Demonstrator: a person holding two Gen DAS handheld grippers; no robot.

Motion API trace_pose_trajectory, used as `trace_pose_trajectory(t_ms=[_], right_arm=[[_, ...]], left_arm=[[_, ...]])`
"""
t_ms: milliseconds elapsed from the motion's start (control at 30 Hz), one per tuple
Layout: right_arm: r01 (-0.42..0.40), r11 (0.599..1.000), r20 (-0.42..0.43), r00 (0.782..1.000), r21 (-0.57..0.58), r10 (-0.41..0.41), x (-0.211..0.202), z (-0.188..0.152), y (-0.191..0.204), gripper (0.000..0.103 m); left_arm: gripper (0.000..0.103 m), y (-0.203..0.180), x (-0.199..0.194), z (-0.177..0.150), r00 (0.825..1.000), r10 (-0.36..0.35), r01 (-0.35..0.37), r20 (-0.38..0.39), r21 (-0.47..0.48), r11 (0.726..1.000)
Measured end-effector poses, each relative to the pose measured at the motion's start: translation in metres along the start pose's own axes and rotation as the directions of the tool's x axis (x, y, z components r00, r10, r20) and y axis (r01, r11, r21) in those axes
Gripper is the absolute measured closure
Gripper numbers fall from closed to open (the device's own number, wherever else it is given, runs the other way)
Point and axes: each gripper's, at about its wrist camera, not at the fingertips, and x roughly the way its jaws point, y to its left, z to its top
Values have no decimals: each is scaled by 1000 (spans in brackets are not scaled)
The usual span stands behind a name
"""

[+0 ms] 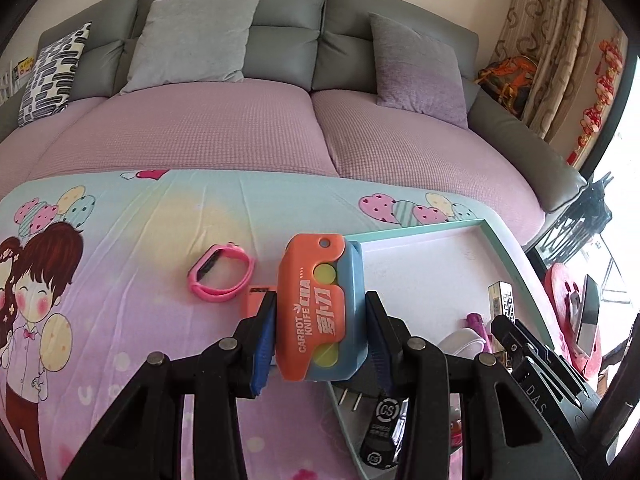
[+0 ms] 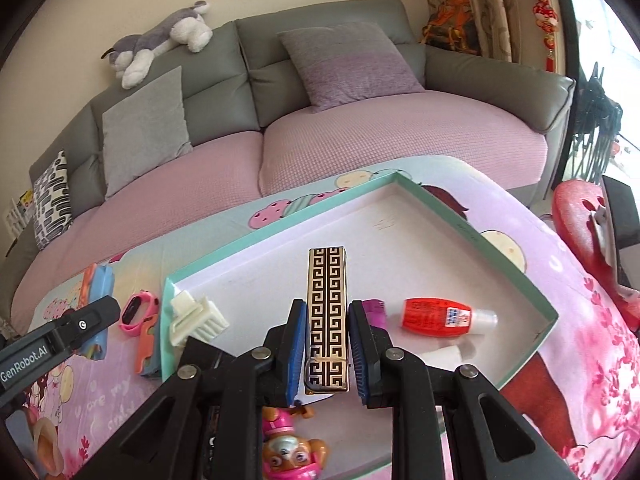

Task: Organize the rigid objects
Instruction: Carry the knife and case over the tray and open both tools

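My left gripper is shut on an orange and blue carrot-knife toy, held above the cartoon-print cloth just left of the teal-rimmed tray. My right gripper is shut on a slim gold box with a black key pattern, held over the tray. In the tray lie a white comb-like piece, a red bottle, a purple item, a toy pup figure and a black CS-marked item. A pink watch lies on the cloth.
Another orange and blue toy lies by the tray's left rim. A grey sofa with a pink cover and cushions runs behind the table. A plush dog lies on the sofa's back. A red stool stands at the right.
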Motion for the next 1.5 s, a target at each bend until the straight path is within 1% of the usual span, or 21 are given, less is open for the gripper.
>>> trace_pose_trajectory(t_ms=[200,400,767,833,900,1033,1100,1133,1167,1200,1233,1267,1333,1400,1500], right_arm=[[54,997,-6,999,49,-54,3,1,-29,80],[56,997,-20,998,60,-55,9,1,-33,80],[54,997,-63,997,59,-50,18,-5,-32,80],[52,997,-66,997,55,-49,19,-5,-31,79],[54,997,-64,997,47,-51,19,-5,-30,79],[48,998,-64,997,46,-45,19,-5,-28,78],[47,998,-63,997,47,-44,19,-5,-28,74],[48,998,-63,997,46,-46,19,-5,-28,66],[48,998,-62,997,47,-45,19,-5,-27,62],[44,998,-61,997,47,-42,18,-5,-26,54],[41,998,-60,997,47,-39,18,-5,-25,51],[40,998,-60,997,45,-37,18,-5,-24,50],[38,999,-61,998,39,-36,18,-5,-21,44],[33,999,-64,997,32,-31,19,-5,-17,42],[23,999,-65,998,27,-21,20,-6,-14,36]], left_arm=[[59,-43,21,-2,998,-53,54,-20,84,995],[59,-66,35,-8,996,-66,73,-57,140,987],[59,-69,48,-13,995,-28,42,-93,149,988],[57,-70,47,-12,996,-24,37,-90,148,988],[49,-69,46,-11,996,-22,35,-91,144,989],[48,-66,44,-10,996,-8,21,-94,141,990],[47,-62,42,-9,996,1,11,-92,136,991],[46,-59,40,-8,996,10,2,-89,130,991],[42,-55,39,-6,996,20,-10,-85,122,992],[34,-51,38,-5,996,33,-23,-82,112,993],[31,-46,37,-4,996,46,-38,-78,101,994],[28,-41,37,-3,995,61,-54,-77,89,995],[27,-31,36,-2,993,86,-81,-78,66,995],[26,-21,37,-2,991,108,-104,-85,46,994],[23,-5,40,-2,984,145,-144,-103,15,989]])
